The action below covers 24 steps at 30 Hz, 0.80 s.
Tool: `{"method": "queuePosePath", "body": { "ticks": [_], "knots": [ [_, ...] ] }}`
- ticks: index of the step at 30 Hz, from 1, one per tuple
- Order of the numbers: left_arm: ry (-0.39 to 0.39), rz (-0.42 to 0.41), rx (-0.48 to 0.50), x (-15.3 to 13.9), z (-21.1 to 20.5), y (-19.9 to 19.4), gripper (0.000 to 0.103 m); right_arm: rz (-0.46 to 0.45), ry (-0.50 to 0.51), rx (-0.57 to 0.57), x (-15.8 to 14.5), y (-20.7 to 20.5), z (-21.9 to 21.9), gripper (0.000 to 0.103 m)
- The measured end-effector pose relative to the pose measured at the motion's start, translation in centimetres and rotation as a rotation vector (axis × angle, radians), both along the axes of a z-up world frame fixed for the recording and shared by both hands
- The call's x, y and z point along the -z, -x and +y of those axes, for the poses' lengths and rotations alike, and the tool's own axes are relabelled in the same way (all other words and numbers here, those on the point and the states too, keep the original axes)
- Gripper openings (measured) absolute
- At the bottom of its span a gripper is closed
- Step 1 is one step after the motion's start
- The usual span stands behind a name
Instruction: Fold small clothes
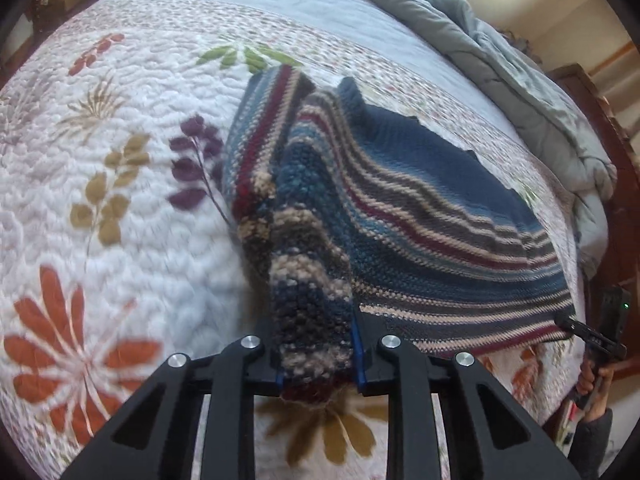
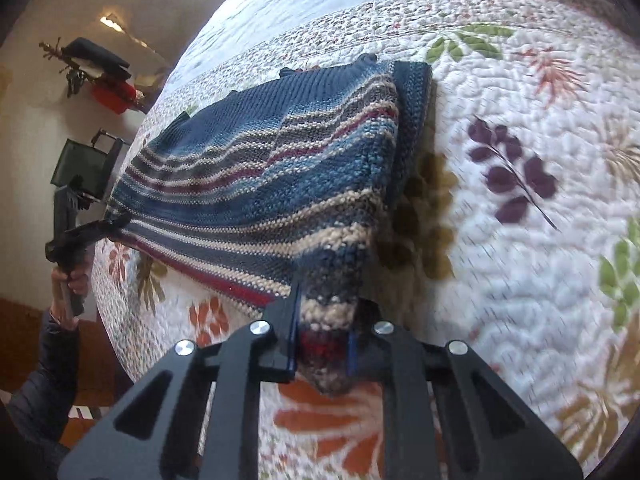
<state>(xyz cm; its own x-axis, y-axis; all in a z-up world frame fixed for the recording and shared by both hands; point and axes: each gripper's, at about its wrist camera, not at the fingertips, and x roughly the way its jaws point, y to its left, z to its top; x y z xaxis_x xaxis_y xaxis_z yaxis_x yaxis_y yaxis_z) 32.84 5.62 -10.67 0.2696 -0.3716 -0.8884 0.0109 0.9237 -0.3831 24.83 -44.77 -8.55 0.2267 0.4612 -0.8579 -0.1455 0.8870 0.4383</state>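
Observation:
A small knitted striped sweater [image 1: 404,204], blue with tan, maroon and grey bands, is held above the floral quilt. My left gripper [image 1: 318,344] is shut on one bottom corner of it. My right gripper [image 2: 322,332] is shut on the other bottom corner, and also shows at the right edge of the left wrist view [image 1: 588,332]. The left gripper shows at the left of the right wrist view [image 2: 88,232]. The sweater [image 2: 260,176] hangs stretched between them, its far part resting on the bed with one side folded under.
The white floral quilt [image 1: 120,200] covers the bed. A grey duvet [image 1: 520,80] is bunched at the far right. The wooden bed frame [image 1: 592,96] lies beyond it. A wall shelf with dark and red items [image 2: 104,76] and a dark chair [image 2: 84,164] stand past the bed's left edge.

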Motion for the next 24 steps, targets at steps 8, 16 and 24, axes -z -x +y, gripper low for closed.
{"method": "queuePosePath", "body": {
  "ticks": [8,16,24],
  "knots": [
    [-0.017,-0.003,0.079,-1.2,-3.2,7.3,0.024,0.017,0.027,0.004,-1.2,6.5,-3.6,0.016],
    [-0.039,0.017,0.134,-1.8,-5.4,13.4,0.025,0.032,0.027,0.057,-1.7,12.6,-6.4,0.016],
    [-0.046,0.029,0.115,-1.0,-4.8,16.3,0.026,0.037,0.004,0.083,-0.3,16.9,-7.2,0.016]
  ]
}}
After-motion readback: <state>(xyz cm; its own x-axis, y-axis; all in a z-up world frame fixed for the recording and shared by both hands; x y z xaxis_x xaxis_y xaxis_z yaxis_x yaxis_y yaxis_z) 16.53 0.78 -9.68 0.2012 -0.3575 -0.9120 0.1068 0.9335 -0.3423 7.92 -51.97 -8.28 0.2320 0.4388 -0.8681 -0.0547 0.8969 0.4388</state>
